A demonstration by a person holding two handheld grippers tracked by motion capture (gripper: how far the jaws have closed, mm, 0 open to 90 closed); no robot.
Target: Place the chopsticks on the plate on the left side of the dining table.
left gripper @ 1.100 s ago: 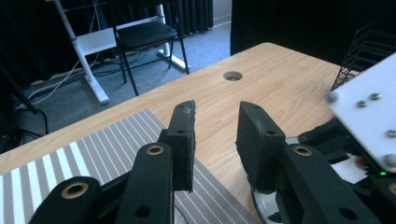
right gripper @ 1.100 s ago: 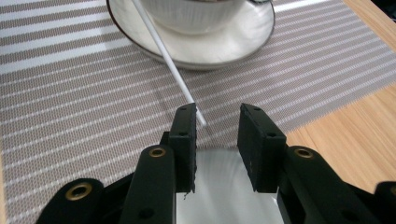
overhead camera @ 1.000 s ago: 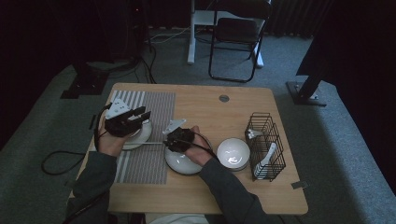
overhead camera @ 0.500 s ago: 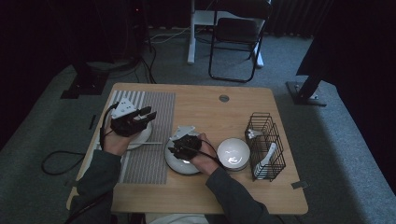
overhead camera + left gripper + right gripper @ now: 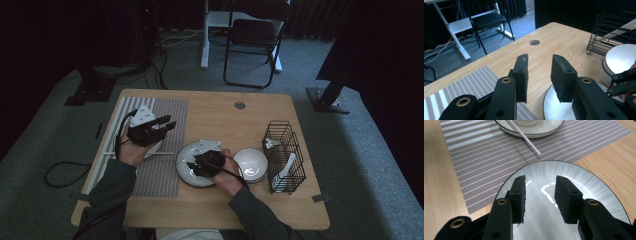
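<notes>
right claw (image 5: 192, 168) just opening, empty, over bare plate (image 5: 579, 187); left claw (image 5: 167, 122) released; spoon (image 5: 285, 167) in wire basket (image 5: 295, 150).

Your left gripper (image 5: 167, 123) hovers over the grey striped placemat (image 5: 155, 172) on the light wooden table (image 5: 225, 112), above a white plate (image 5: 156, 148) that peeks out under your hand. Your right gripper (image 5: 192, 167) sits over the black-rimmed white plate (image 5: 186, 175) just right of the placemat; its fingers have just been opening, with nothing seen between them. Beside that plate stands a white bowl (image 5: 251, 162), and next to it a black wire basket (image 5: 285, 155) holding a white spoon (image 5: 285, 167).
</notes>
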